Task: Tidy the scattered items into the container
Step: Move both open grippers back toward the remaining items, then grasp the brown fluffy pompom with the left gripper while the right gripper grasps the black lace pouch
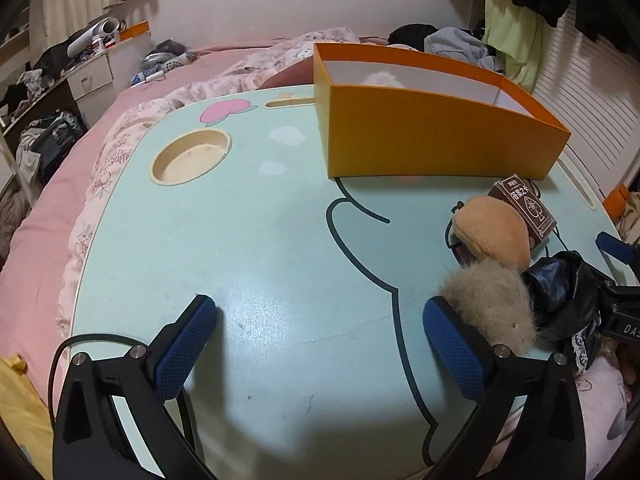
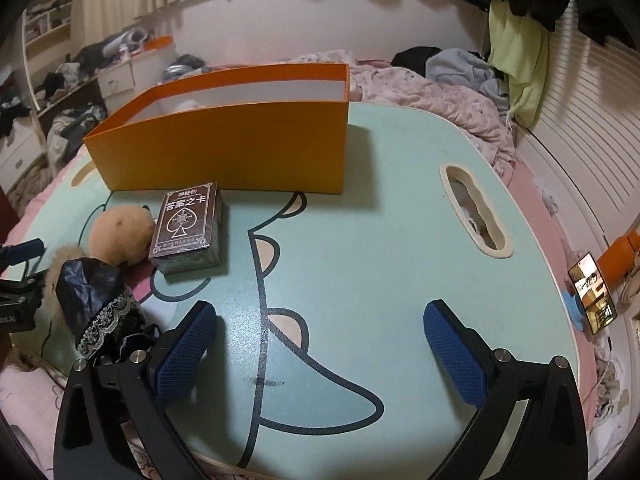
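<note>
An orange box (image 1: 440, 136) (image 2: 224, 148), open at the top, stands at the far side of a mint-green lap table (image 1: 280, 240) (image 2: 380, 240). In front of it lie a brown card deck (image 1: 524, 208) (image 2: 188, 232), a tan plush ball (image 1: 492, 232) (image 2: 120, 236), a grey-beige fur puff (image 1: 488, 304) and a black shiny bundle with lace trim (image 1: 564, 296) (image 2: 96, 304). My left gripper (image 1: 320, 328) stands open over bare tabletop, its right finger just beside the fur puff. My right gripper (image 2: 320, 332) is open too, nothing between its fingers, with the black bundle to its left.
The table rests on a pink bed with rumpled bedding (image 1: 132, 128). It has a round cup recess (image 1: 192, 156) and a handle slot (image 2: 476, 212). A phone (image 2: 592, 296) stands on a holder at the right edge. Clothes (image 2: 464, 68) are piled behind.
</note>
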`<state>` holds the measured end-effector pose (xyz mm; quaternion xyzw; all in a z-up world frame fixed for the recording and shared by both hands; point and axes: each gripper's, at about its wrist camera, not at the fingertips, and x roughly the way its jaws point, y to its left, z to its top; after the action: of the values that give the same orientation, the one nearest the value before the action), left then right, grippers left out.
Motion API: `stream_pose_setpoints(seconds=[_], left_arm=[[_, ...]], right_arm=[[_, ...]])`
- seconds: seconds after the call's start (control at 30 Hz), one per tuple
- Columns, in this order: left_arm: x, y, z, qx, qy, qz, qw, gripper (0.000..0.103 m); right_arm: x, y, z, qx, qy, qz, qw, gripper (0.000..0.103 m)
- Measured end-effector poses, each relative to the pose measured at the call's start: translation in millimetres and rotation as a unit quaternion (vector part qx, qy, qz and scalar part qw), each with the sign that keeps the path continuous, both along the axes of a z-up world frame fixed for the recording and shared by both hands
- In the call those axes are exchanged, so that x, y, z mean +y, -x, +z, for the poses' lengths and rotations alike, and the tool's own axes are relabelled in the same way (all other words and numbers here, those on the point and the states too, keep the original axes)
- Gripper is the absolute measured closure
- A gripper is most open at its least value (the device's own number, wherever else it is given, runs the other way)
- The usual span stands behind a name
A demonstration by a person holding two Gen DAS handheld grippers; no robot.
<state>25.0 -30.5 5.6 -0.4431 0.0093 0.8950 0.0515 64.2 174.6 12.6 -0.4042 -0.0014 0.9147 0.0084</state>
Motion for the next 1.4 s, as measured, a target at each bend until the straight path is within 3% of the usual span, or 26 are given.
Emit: stream_pose_setpoints(seconds=[0.17,0.23,0.33,0.47,0.6,0.67,0.7,0.8,0.97,1.1,1.23,1.3,1.4], left_arm=[[1,-2,3,0.001,0.000,-0.001,1.0000,0.000],[2,-8,10,0.007,-0.016,-0.010,0.9998,0.014],[11,-21,28,0.035,-0.040,-0.043,0.9976,0.014],[32,-26,37,0.049,-0.021,-0.082,0.9952,0.014],[50,-24,31,0.034,0.001,-0.119,0.9923,0.019],[56,-19,23,0.017,0.003,-0.135,0.9907,0.029],[58,-16,18,0.003,0.003,-0.139,0.9902,0.043],[59,-16,15,0.008,0.008,-0.137,0.9905,0.064],[49,-26,19,0.028,-0.018,-0.123,0.9918,0.065],[37,-35,29,0.060,-0.041,-0.106,0.9917,0.065],[28,-34,31,0.071,-0.051,-0.090,0.9921,0.065],[28,-32,30,0.069,-0.050,-0.086,0.9926,0.065],[29,-33,29,0.071,-0.047,-0.084,0.9928,0.065]], right_arm=[[4,0,-2,0.005,0.003,0.001,1.000,0.000],[6,0,-3,0.008,0.006,0.001,1.000,0.000],[7,0,-3,0.010,0.007,-0.001,1.000,0.000],[7,0,-3,0.010,0.007,-0.001,1.000,0.000],[6,-1,-3,0.010,0.007,-0.002,1.000,0.000],[6,-1,-3,0.010,0.007,-0.002,1.000,0.000],[6,-1,-3,0.010,0.007,-0.002,1.000,0.000],[6,-1,-3,0.011,0.007,-0.002,1.000,0.000],[10,-4,0,0.021,0.024,-0.006,0.999,0.000],[32,-18,12,0.062,0.099,-0.004,0.993,0.011],[31,-39,35,0.102,0.155,0.070,0.980,0.011],[10,-41,43,0.081,0.152,0.130,0.976,0.011],[-32,-33,42,0.046,0.087,0.163,0.982,0.011]])
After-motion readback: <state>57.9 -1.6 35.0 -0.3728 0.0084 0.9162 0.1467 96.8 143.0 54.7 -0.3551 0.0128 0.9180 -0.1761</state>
